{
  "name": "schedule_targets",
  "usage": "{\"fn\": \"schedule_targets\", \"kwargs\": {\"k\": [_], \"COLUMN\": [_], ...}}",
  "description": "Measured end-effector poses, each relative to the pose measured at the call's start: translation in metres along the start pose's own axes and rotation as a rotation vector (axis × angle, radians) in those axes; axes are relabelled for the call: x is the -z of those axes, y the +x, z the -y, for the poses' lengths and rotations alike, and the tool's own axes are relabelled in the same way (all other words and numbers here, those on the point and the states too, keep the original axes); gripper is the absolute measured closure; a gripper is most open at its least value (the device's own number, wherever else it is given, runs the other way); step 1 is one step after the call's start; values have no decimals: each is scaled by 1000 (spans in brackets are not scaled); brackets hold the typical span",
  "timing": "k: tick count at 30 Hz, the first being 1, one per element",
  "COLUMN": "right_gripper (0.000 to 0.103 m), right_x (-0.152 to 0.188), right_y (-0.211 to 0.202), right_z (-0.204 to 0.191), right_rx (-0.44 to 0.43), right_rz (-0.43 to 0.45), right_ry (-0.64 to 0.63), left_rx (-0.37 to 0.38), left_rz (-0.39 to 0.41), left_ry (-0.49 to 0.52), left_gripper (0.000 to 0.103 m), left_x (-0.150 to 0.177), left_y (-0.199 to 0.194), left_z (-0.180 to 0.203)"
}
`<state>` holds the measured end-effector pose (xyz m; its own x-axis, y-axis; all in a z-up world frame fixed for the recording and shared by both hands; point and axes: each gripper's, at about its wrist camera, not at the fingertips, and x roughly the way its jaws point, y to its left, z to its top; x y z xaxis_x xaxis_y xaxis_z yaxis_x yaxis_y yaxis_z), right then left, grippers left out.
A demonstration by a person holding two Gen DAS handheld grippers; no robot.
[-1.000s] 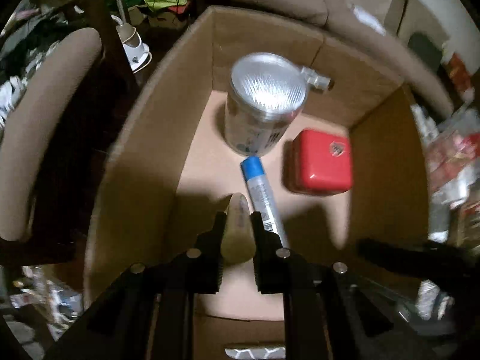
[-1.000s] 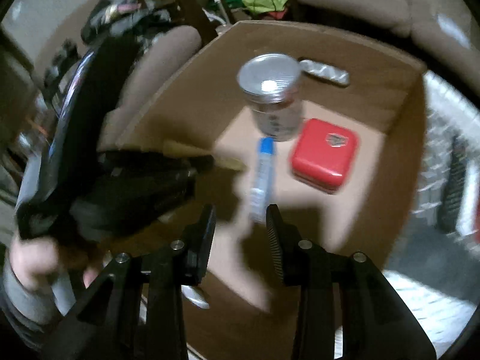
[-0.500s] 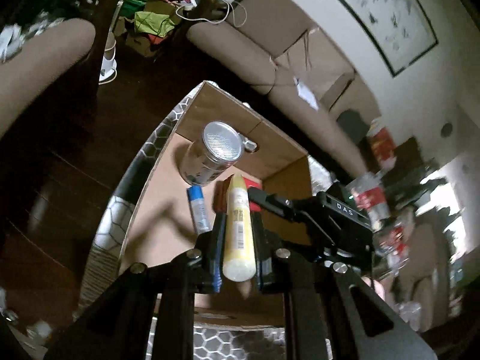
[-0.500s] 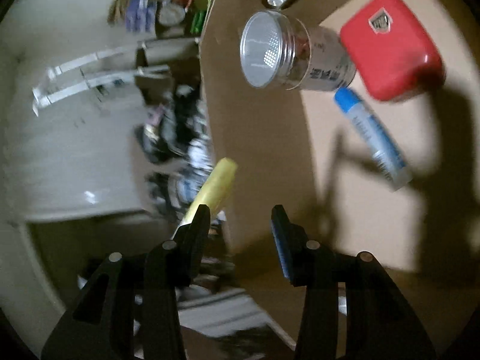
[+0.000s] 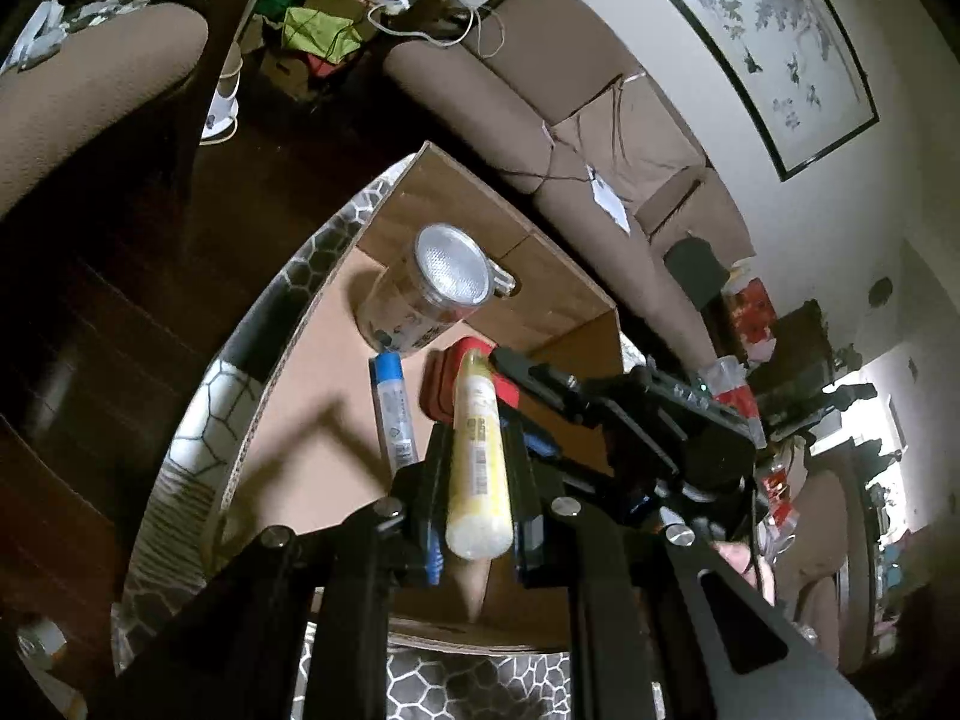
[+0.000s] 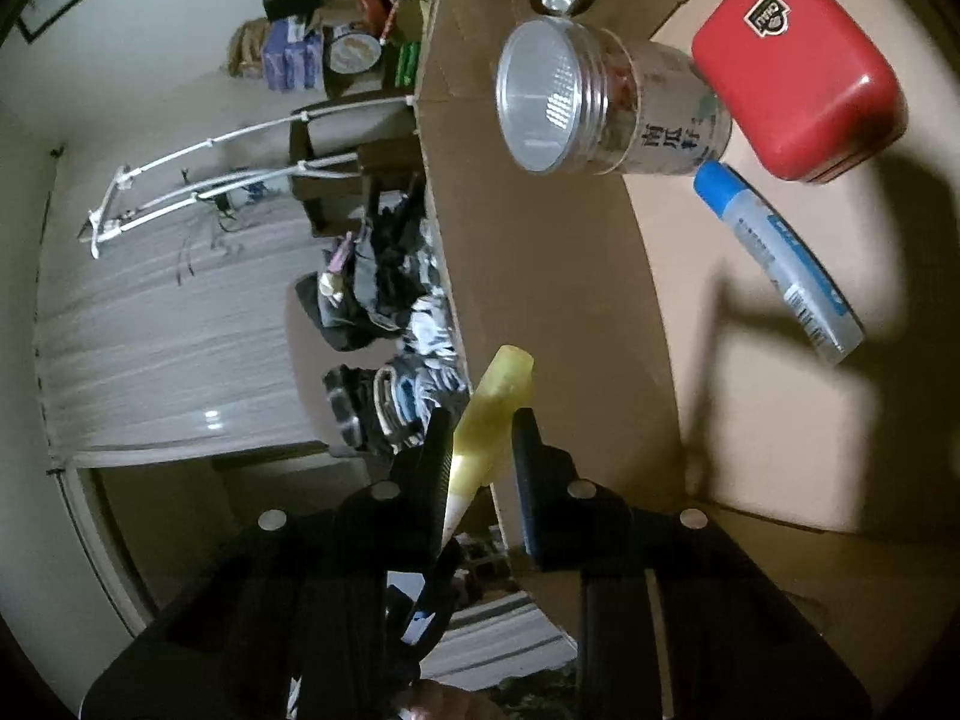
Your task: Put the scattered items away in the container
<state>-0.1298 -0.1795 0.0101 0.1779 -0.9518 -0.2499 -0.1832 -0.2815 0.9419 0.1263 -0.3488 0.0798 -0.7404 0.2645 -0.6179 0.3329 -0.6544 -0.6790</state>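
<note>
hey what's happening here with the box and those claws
A person is tidying items into a cardboard box. The left claw is shut on a yellow tube, held above the box. The right claw is closing around the tube's other end. A jar, a red case and a blue tube already lie inside.

Our left gripper points downward, its jaws clamped tight on the yellow tube that runs along between them. Our right gripper is rolled sideways, its jaws closing around the tube's narrow end, not yet pressing it.
</note>
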Motion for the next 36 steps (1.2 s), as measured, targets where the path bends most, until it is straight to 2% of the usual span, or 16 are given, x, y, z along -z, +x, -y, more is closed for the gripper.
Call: {"fn": "schedule_targets", "kwargs": {"k": [7,9,10,11,12,13,16,17,22,25,27,29,31,36], "right_gripper": [79,76,68,68,70,78,79,85,86,87,87,87,87,88], "right_x": [-8,-11,-12,-12,-13,-13,-13,-13,-17,-21,-24,-27,-31,-33], "right_y": [5,9,11,13,13,12,12,13,12,10,6,4,6,35], "right_z": [1,-1,1,3,2,-1,-10,-13,-34,-44,-50,-56,-58,-73], "right_rx": [43,51,45,40,46,63,100,109,176,227,274,361,433,680], "right_rz": [-4,-23,-37,-42,-34,-16,6,8,23,43,56,73,74,26], "right_ry": [-1,12,26,34,22,-7,-69,-87,-181,-217,-245,-303,-336,-533], "left_rx": [-19,-11,-11,-11,-11,-11,-37,-43,-73,-139,-209,-261,-322,-382], "left_rz": [-7,-10,-9,-9,-12,-16,-33,-41,-75,-99,-110,-134,-146,-176], "left_ry": [25,19,16,17,17,17,39,46,67,99,151,195,241,345], "left_gripper": [87,87,87,87,87,87,87,84,83,82,81,75,75,73], "left_x": [4,4,5,5,5,5,6,7,8,9,11,12,11,9], "left_y": [6,6,6,6,6,6,7,9,15,22,24,28,32,37], "left_z": [-2,-4,-4,-4,-5,-6,-4,-3,-2,2,8,11,13,20]}}
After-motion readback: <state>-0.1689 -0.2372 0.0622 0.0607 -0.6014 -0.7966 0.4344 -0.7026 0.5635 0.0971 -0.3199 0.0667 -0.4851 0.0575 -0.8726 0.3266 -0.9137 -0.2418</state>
